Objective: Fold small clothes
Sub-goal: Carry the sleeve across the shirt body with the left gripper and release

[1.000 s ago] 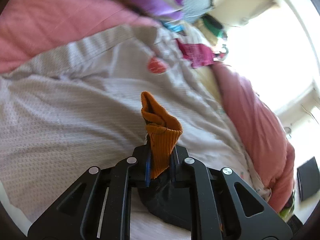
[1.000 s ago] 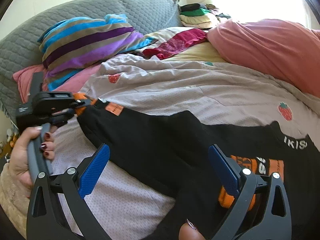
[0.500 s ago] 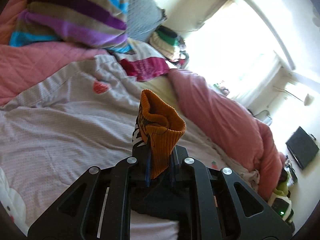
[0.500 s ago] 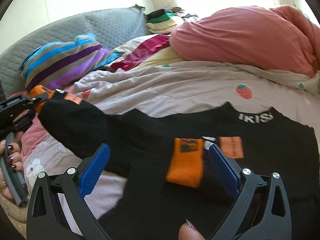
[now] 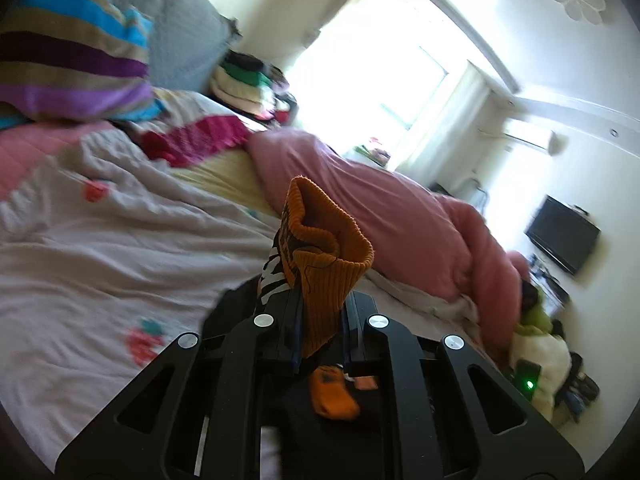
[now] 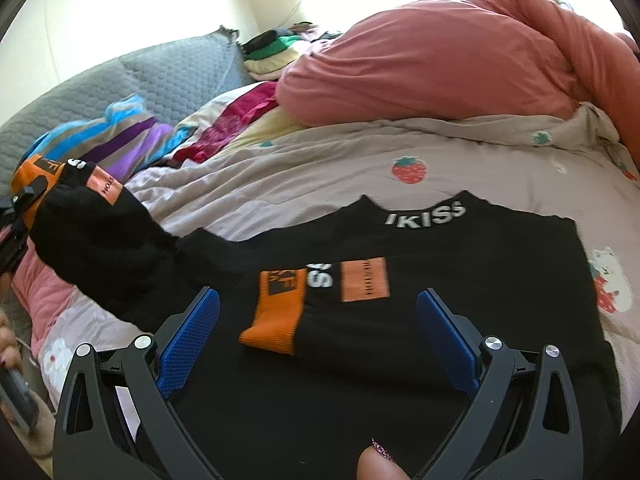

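Note:
A small black sweater [image 6: 460, 248] with orange cuffs lies on the bed, its collar reading IKISS. One sleeve is folded across the body, its orange cuff [image 6: 276, 308] lying flat. My left gripper [image 5: 320, 320] is shut on the other orange cuff [image 5: 324, 264] and holds that sleeve lifted; in the right wrist view this cuff [image 6: 38, 172] is at the far left. My right gripper [image 6: 318, 340] is open and empty, just above the folded cuff.
A pale strawberry-print sheet [image 6: 304, 168] covers the bed. A pink duvet [image 6: 440, 64] is heaped behind, a striped pillow [image 6: 120, 140] and a red garment [image 6: 236, 120] to the left, with folded clothes [image 6: 272, 48] at the back. A TV [image 5: 562, 236] hangs on the wall.
My left gripper has lifted the sleeve by its cuff and swung it up and inward. My right gripper has moved over the sweater's body, staying open.

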